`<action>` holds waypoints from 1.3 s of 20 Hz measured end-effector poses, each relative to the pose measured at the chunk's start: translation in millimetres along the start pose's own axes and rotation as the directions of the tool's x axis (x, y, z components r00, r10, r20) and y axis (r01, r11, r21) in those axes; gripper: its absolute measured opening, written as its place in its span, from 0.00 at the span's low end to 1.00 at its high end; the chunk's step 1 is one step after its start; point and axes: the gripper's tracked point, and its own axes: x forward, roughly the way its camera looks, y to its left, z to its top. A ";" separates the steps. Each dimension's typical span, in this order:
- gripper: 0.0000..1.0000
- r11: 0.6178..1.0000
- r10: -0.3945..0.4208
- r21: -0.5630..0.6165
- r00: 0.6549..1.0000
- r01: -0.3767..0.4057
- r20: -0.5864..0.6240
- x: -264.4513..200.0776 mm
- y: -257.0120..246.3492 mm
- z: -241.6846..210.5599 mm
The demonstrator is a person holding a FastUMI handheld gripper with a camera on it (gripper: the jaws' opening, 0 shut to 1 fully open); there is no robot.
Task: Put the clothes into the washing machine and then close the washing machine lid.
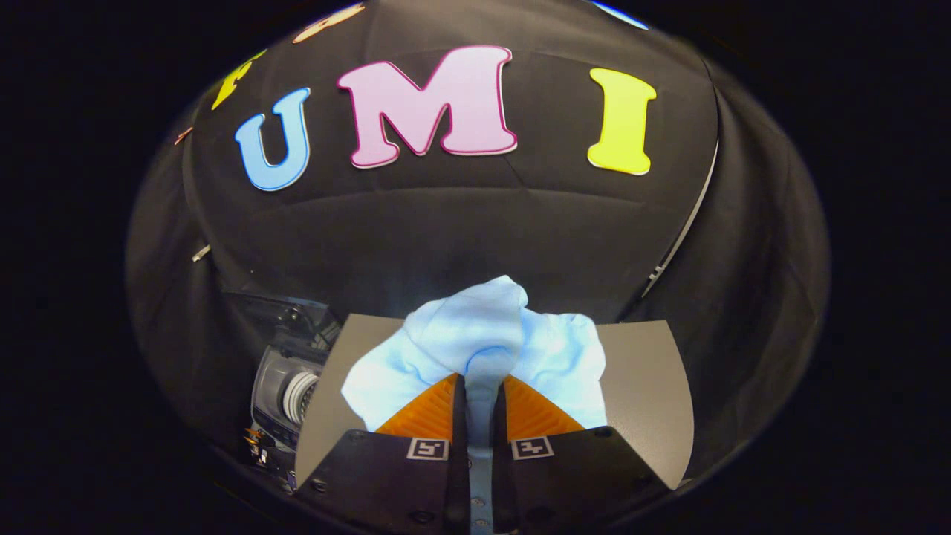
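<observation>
Hand-held gripper clamped on pale blue cloth, both fingers pressing a fold between them. Cloth bunched just ahead. Washing machine lower left, beyond fingers.

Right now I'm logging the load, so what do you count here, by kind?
Light blue garment, pinched between the fingers of the tool: 1
Washing machine, partly seen beside the tool: 1
Total: 2

Dim booth, fisheye-warped, overexposed cloth
</observation>
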 end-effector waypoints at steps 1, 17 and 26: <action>0.16 1.000 0.005 -0.013 1.000 -0.004 0.024 -8.9 9.8 7.6; 0.16 0.967 0.245 -0.106 0.961 -0.232 0.131 -51.2 257.8 32.1; 0.16 0.948 0.300 -0.122 0.953 -0.295 0.028 9.9 354.2 -18.8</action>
